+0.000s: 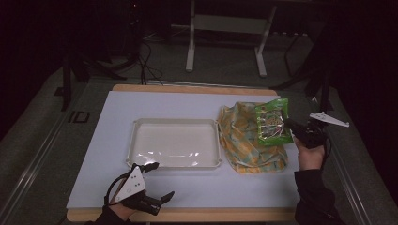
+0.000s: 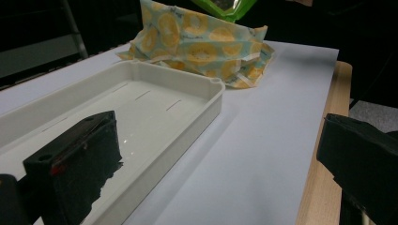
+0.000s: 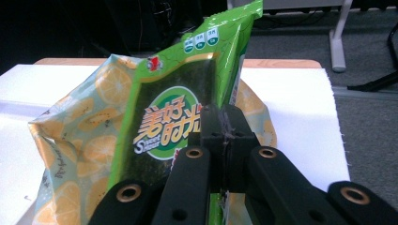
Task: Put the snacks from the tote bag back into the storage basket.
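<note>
A green snack packet (image 1: pixel 272 123) stands lifted over a yellow lemon-print bag (image 1: pixel 244 140) at the table's right. My right gripper (image 1: pixel 292 126) is shut on the green packet (image 3: pixel 187 103), pinching its edge between the jaws. The lemon-print bag (image 3: pixel 89 154) lies under and behind the packet. A white tray (image 1: pixel 136 140) sits empty in the middle of the white mat. My left gripper (image 1: pixel 157 180) rests open at the front left, near the tray's front corner. In the left gripper view its jaws stand wide apart, with the tray (image 2: pixel 202 101) and the lemon-print bag (image 2: pixel 202 47) beyond.
A white mat (image 1: pixel 155 105) covers a wooden table (image 1: pixel 187 88). A table frame with white legs (image 1: pixel 190 47) stands on the floor behind. Cables (image 1: pixel 145 61) trail across the dark floor at the back left.
</note>
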{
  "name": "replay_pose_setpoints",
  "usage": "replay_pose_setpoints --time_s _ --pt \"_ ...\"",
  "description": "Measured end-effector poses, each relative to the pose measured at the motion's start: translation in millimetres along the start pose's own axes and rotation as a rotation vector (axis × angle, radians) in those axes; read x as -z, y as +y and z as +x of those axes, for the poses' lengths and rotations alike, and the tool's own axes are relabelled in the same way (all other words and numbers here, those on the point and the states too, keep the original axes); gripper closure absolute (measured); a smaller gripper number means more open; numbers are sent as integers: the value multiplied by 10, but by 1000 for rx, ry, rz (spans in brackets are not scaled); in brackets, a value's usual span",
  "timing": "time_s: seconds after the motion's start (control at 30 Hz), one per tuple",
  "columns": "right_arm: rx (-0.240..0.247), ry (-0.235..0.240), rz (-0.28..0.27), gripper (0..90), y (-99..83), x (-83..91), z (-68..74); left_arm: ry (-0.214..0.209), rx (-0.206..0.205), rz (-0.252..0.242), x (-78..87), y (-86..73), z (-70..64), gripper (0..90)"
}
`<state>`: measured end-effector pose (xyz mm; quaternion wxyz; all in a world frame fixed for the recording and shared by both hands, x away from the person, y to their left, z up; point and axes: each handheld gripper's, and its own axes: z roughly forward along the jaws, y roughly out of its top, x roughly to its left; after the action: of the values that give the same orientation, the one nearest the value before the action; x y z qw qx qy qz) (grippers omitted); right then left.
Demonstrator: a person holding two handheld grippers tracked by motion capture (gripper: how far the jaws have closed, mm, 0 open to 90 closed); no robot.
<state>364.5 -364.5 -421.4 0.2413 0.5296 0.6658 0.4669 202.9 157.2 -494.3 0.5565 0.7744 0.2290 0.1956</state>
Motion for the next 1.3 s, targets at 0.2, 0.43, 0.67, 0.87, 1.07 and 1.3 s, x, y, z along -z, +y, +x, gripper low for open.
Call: replay_pose_setpoints --time_s 0.2,0.43,0.67,0.87,1.07,1.3 --pt "-4 -10 -28 893 60 109 39 1 0 1 -1 -1 1 4" --pt "-24 -33 -57 892 117 215 46 2 0 3 -4 -1 2 4" --pt "-30 -33 -79 893 165 300 78 1 0 4 -4 -1 5 4" --pt "-18 -36 -89 893 237 337 136 2 -1 5 -3 -1 6 4" --pt "-25 -11 -104 892 299 354 233 1 -1 4 -6 -2 5 4" --pt "-12 6 -126 892 367 382 366 3 -3 6 -6 -3 5 4"
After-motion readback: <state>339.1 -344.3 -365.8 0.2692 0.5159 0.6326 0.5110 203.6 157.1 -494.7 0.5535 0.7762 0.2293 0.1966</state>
